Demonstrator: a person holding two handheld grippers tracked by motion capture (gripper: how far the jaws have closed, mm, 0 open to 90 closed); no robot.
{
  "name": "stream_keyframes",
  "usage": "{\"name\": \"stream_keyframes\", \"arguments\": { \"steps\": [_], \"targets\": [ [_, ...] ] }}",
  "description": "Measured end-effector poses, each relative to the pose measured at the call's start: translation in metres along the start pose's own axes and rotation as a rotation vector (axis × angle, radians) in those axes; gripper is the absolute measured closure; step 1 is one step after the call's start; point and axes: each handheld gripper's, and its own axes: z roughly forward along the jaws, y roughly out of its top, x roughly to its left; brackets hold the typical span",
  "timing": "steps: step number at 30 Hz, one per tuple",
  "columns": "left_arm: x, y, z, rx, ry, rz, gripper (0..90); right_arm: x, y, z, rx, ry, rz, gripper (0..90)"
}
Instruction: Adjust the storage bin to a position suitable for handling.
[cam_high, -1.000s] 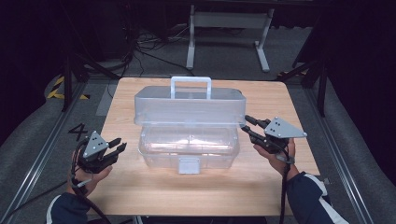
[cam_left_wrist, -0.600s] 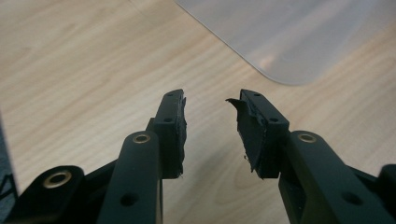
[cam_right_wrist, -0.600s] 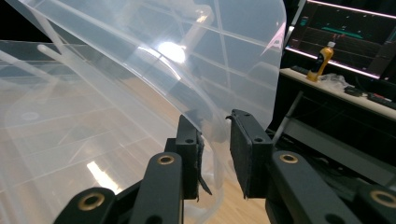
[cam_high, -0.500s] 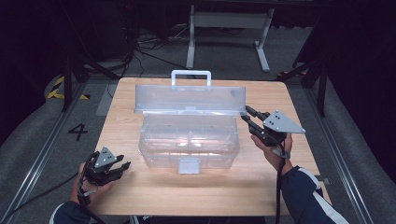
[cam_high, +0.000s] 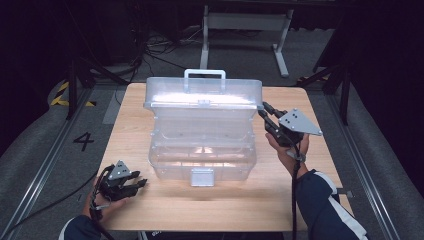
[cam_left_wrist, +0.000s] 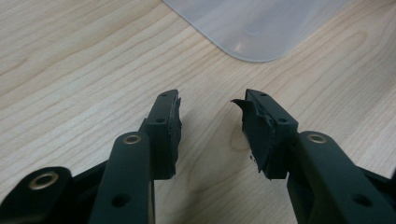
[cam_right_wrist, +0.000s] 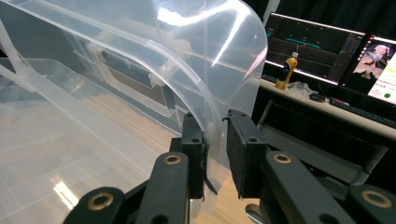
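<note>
A clear plastic storage box (cam_high: 200, 150) with a front latch (cam_high: 202, 176) stands mid-table, its lid (cam_high: 202, 95) swung up and its handle (cam_high: 204, 75) on top. My right gripper (cam_high: 262, 111) is at the lid's right end. In the right gripper view the jaws (cam_right_wrist: 215, 126) straddle the lid's edge (cam_right_wrist: 196, 51), have just been closing, and are shut on it. My left gripper (cam_high: 141, 184) lies low at the table's front left, apart from the box. Its jaws (cam_left_wrist: 210, 107) have just been opening, with bare wood between them and a box corner (cam_left_wrist: 252, 28) ahead.
The wooden table (cam_high: 225, 205) has bare room in front of the box and along both sides. A metal stand (cam_high: 245, 30) is behind the table. Beyond the lid, a desk holds monitors (cam_right_wrist: 313, 51) and a bottle (cam_right_wrist: 287, 70).
The lid has swung up from nearly closed to raised, with the right gripper rising at its right end. The left gripper has dropped down to the table's front left.
</note>
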Motion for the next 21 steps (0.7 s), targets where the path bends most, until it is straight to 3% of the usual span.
{"name": "stream_keyframes", "arguments": {
  "steps": [3, 4, 8, 9, 12, 21],
  "targets": [
    [0.0, 0.0, 0.001, -0.006, -0.008, -0.005, 54.6, -0.002, 0.002, 0.002, 0.001, -0.001, 0.007, 78.2],
    [0.0, -0.002, 0.002, -0.025, -0.025, -0.012, 50.5, -0.003, 0.003, 0.004, 0.003, -0.001, 0.008, 78.4],
    [-0.001, -0.003, 0.003, -0.03, -0.03, 0.005, 44.3, -0.005, 0.005, 0.006, 0.005, 0.001, 0.015, 78.8],
    [-0.001, -0.002, 0.004, -0.024, -0.02, 0.02, 41.0, -0.006, 0.005, 0.007, 0.005, 0.001, 0.015, 78.9],
    [0.0, -0.001, 0.005, -0.008, 0.008, 0.003, 28.9, -0.008, 0.007, 0.01, 0.008, 0.003, 0.013, 79.3],
    [0.001, -0.001, 0.007, -0.013, -0.002, -0.009, 25.5, -0.013, 0.012, 0.018, 0.015, -0.015, 0.016, 81.4]
  ]
}}
